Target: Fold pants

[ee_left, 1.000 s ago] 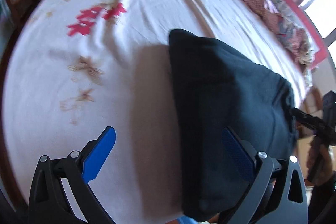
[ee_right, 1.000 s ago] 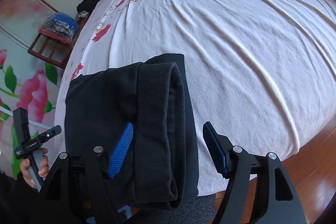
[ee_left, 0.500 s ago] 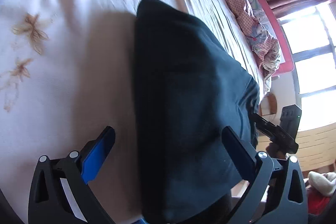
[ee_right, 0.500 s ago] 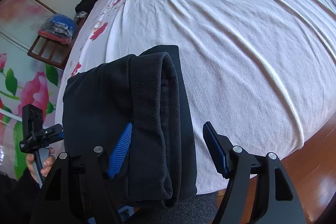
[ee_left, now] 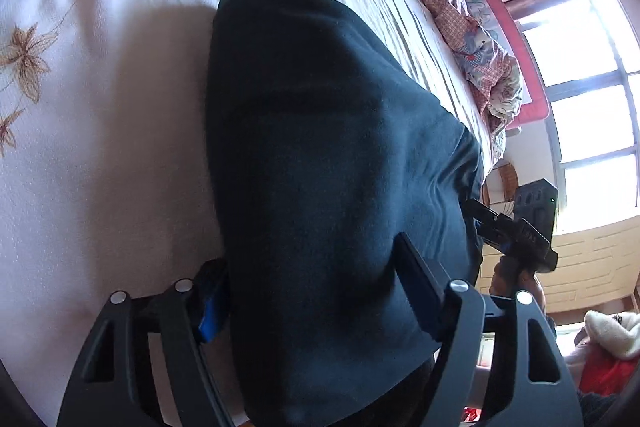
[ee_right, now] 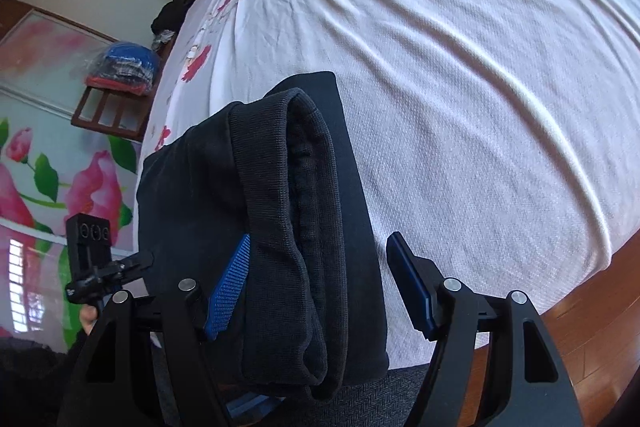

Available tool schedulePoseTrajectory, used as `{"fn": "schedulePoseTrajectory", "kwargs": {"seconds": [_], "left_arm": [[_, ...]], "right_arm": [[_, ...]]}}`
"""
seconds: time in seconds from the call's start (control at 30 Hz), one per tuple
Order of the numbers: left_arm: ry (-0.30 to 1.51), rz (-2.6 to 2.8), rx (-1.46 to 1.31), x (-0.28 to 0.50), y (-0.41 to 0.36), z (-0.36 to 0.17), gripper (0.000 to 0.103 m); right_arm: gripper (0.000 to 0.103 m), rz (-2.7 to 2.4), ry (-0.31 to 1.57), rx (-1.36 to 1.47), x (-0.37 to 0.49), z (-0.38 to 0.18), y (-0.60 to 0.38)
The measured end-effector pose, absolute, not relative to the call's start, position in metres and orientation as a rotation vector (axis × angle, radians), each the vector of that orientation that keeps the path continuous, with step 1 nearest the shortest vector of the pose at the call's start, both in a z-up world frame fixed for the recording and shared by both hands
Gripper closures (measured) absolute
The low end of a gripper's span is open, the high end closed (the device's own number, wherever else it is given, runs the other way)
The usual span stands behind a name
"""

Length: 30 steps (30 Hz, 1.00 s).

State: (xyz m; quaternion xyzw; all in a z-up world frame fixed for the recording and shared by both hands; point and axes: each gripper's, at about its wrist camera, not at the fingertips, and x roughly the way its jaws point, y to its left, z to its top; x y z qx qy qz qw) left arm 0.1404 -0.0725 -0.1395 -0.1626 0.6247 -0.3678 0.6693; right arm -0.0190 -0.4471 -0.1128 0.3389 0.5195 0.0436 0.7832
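Note:
Dark folded pants (ee_left: 320,167) lie at the near edge of the white bed sheet (ee_left: 100,147). My left gripper (ee_left: 316,287) has its jaws closed in on the near end of the bundle, blue pads pressed against both sides. In the right wrist view the pants (ee_right: 260,207) show the ribbed waistband rolled on top. My right gripper (ee_right: 320,279) straddles that end with its jaws wide; the left pad (ee_right: 228,283) touches the cloth, the right pad stands clear. Each gripper shows in the other's view, the right one (ee_left: 516,227) and the left one (ee_right: 96,259).
A pink checked quilt (ee_left: 472,39) lies bunched along the far bed edge under a bright window (ee_left: 588,99). A wooden rack with a blue bundle (ee_right: 124,71) stands beside the bed. Wooden floor (ee_right: 600,327) lies past the near right bed edge.
My left gripper's jaws have closed from wide open onto the end of the pants, after swinging over the bundle. The right gripper has barely moved and stays open.

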Motion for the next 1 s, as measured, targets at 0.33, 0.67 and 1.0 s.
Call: {"fn": "schedulePoseTrajectory", "kwargs": {"seconds": [0.33, 0.67, 1.0], "left_arm": [[1.413, -0.836, -0.374, 0.145, -0.068, -0.146, 0.027], [1.371, -0.858, -0.344, 0.145, -0.065, -0.139, 0.067], [1.279, -0.865, -0.444, 0.144, -0.052, -0.113, 0.08]], "right_arm": [[0.028, 0.166, 1.102, 0.85, -0.028, -0.129, -0.452], [0.049, 0.183, 1.143, 0.658, -0.032, -0.112, -0.424], [0.071, 0.231, 1.075, 0.536, -0.037, -0.04, -0.407]]}}
